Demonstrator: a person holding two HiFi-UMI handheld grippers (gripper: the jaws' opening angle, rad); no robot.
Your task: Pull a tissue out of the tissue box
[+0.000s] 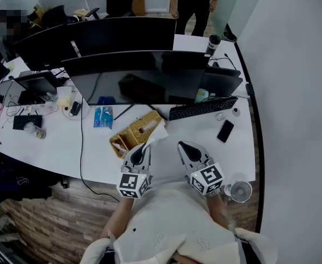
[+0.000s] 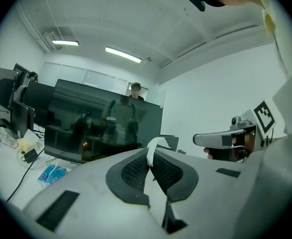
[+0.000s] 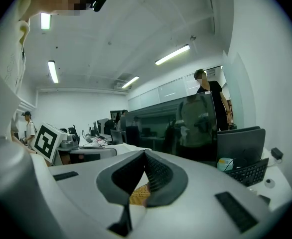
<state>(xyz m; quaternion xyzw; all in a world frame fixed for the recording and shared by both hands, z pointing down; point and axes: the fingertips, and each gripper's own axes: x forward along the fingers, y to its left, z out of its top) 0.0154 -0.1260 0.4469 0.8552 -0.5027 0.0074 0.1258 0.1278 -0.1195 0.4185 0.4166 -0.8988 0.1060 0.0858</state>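
Two handheld grippers work over a long white table [image 1: 95,144] that carries a row of wide dark monitors [image 1: 144,76]. In front of the monitors, near the table's front edge, sits a rectangular tan woven-wicker tissue box [image 1: 132,133]. The left gripper [image 1: 142,150] is just beside the box's near end, and its dark ribbed fingers [image 2: 133,172] are pressed together on a thin white tissue [image 2: 149,153]. From the head view the tissue [image 1: 157,132] rises out of the box's top and leans toward that gripper. The right gripper [image 1: 187,147] hangs apart from the box, to its right. Its fingers [image 3: 158,172] meet at the tips with nothing between them, and only wicker shows through the gap lower down. The pull appears to be under way, with the tissue gripped but not yet clear of the box. The next move likely calls for a steady draw up and away, firm enough to free the sheet without tearing it or lifting the light box.
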